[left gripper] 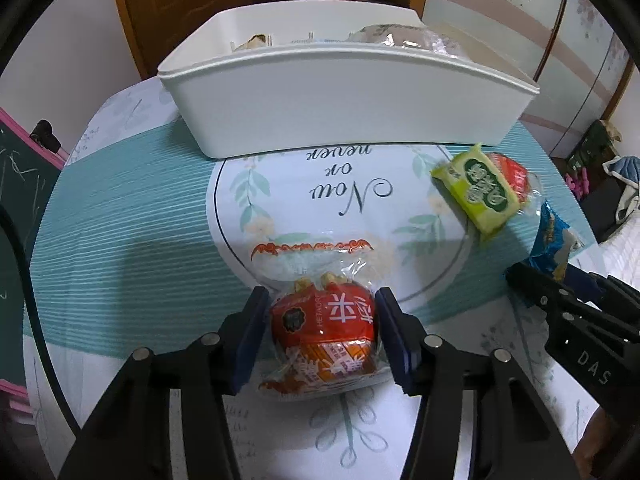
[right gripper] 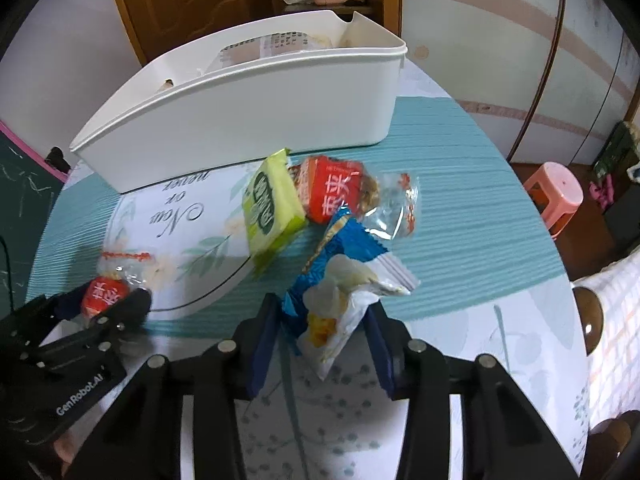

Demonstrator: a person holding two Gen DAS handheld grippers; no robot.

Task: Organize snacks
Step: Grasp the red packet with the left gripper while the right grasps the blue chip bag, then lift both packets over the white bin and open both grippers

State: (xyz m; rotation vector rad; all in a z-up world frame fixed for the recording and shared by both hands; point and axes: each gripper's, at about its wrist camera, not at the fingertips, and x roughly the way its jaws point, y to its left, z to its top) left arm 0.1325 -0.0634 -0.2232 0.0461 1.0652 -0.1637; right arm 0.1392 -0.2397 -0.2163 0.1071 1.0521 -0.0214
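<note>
- My left tongs (left gripper: 322, 332) are clamped on a red snack (left gripper: 324, 332), blue pads pressing both sides of its crinkly clear wrapper; the pack sits low over the tabletop (left gripper: 120, 220).
- My right tongs (right gripper: 320, 328) are clamped on a blue pack (right gripper: 340, 280), a glossy foil pouch, blue and white, sticking up and forward between the pads.
- Ahead of both tongs stands the white bin (left gripper: 348, 112), smooth plastic with a rounded rim and curved front wall; wrapped things show over its rim.
- Between the left tongs and the bin lies open cloth, teal stripes around a white printed circle.
- Ahead of the right tongs, just before the bin, a green pack (right gripper: 270, 208), flat and rectangular, leans against a second red snack (right gripper: 336, 192) in clear wrap; they touch.
- The tabletop's round edge drops off to my right, with a pink stool (right gripper: 554, 196) beyond it.
</note>
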